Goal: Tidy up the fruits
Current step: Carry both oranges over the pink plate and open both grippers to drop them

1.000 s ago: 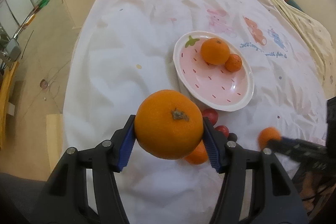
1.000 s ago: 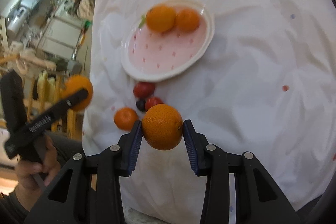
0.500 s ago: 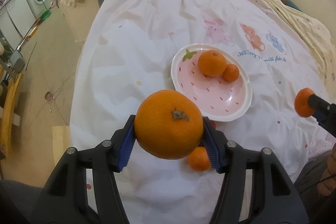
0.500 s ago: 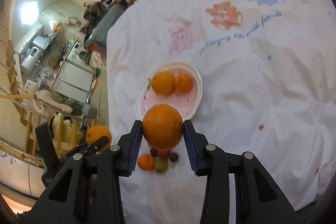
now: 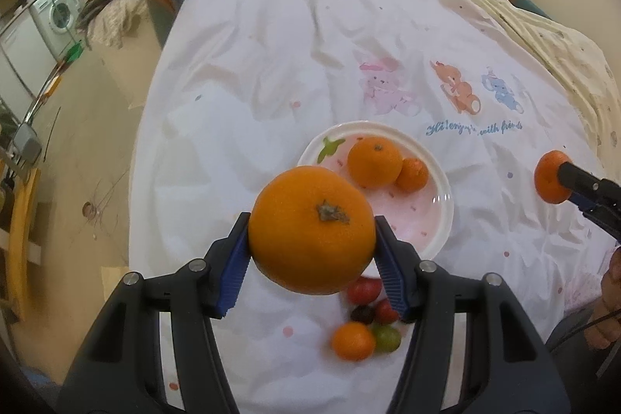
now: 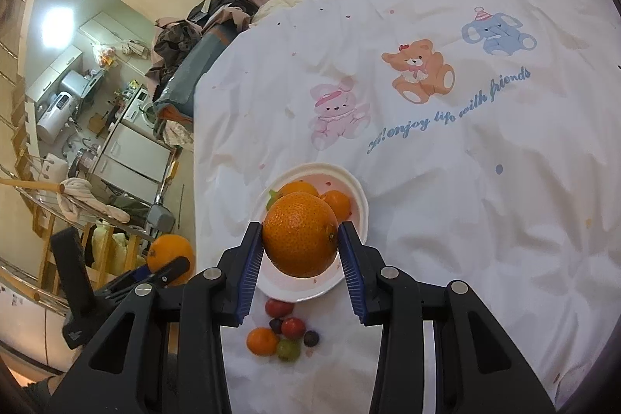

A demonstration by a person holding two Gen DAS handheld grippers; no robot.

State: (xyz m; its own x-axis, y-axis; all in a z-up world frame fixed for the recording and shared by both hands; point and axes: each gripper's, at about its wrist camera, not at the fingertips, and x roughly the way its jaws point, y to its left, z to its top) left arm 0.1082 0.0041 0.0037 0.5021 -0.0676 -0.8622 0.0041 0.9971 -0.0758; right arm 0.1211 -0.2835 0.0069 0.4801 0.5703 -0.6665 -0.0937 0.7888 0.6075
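My left gripper (image 5: 312, 260) is shut on a large orange (image 5: 312, 229), held high above the near edge of the bed. My right gripper (image 6: 300, 260) is shut on a smaller orange (image 6: 299, 233), also held high. A pink strawberry-pattern plate (image 5: 440, 216) lies on the white sheet with an orange (image 5: 374, 161) and a small tangerine (image 5: 412, 174) in it; it also shows in the right wrist view (image 6: 359, 198). Near the plate's front lie a small tangerine (image 5: 352, 340), red fruits (image 5: 363, 290), a dark one and a green grape (image 5: 386, 336).
The white cartoon-print sheet (image 5: 349, 45) covers the bed. The right gripper with its orange (image 5: 551, 177) shows at the right in the left wrist view; the left one (image 6: 170, 257) at the left in the right wrist view. Floor and kitchen clutter (image 6: 97, 103) lie off the bed's left edge.
Both grippers have lifted and pulled back with their oranges. The plate and the loose small fruits now look smaller and farther below.
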